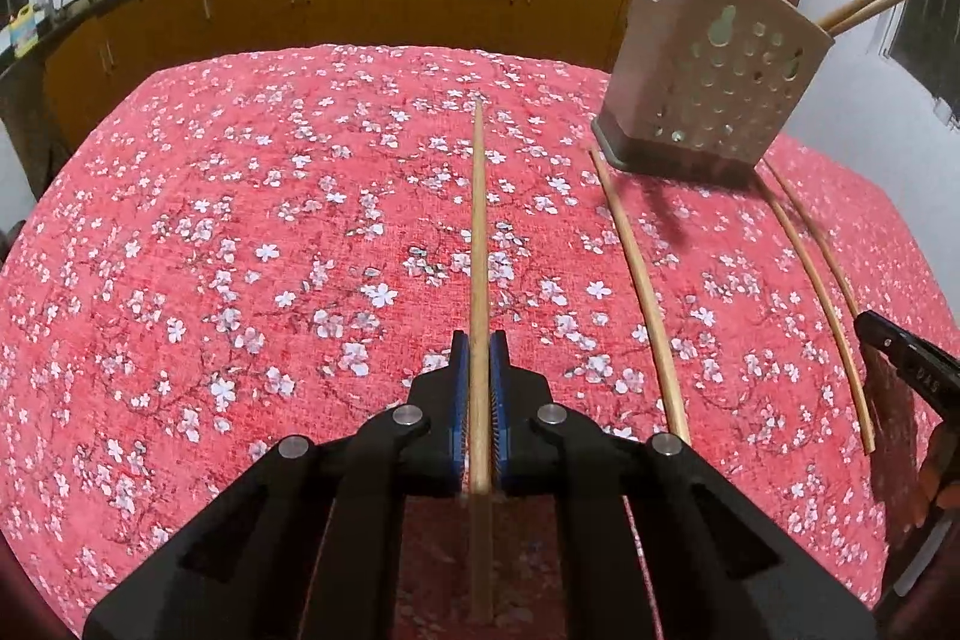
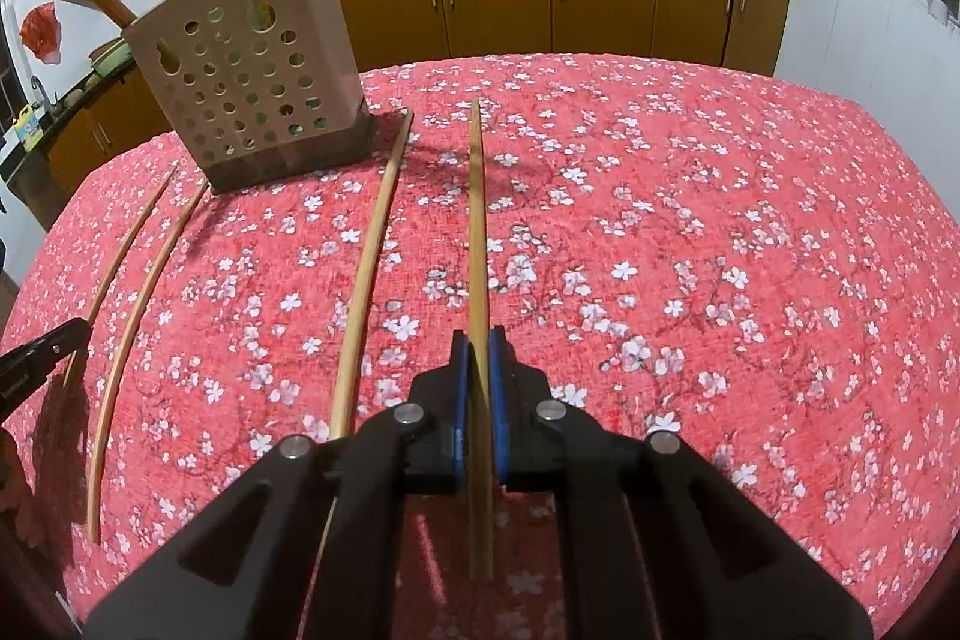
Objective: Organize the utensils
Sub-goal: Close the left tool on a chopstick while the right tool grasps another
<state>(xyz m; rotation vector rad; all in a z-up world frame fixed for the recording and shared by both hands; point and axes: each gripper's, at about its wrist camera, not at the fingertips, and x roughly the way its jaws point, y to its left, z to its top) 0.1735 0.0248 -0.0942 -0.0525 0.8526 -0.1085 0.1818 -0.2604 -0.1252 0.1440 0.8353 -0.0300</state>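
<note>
Both tongs are shut tight, each on one stick. The left gripper (image 1: pixel 478 346) pinches a chopstick (image 1: pixel 478 220) near its thick end, so the long thin part sticks out front, away from the person. The right gripper (image 2: pixel 478 343) does the same w/ its own chopstick (image 2: pixel 477 220). Held that way, I think the thin tips can go down into the holder first.

The holder (image 1: pixel 708 82) is a pale box w/ round holes, standing on the red flower cloth (image 1: pixel 240 250) near the far edge of the table. It already has some chopsticks and tall orange handles poking out the top. From the left cam it sits up and to the right; from the right cam, the holder (image 2: pixel 252 82) is up and to the left. So it is between the two hands, farther out.

More sticks lie flat on the cloth: three loose chopsticks (image 1: pixel 642 292) in the left cam, near the holder's foot.

Room to move: lots of bare cloth in front of both grippers. Nothing blocks the way up to the holder. The loose sticks lie low, so lifting over them looks easy. The sticks already in the holder lean out, so they could bump.
</note>
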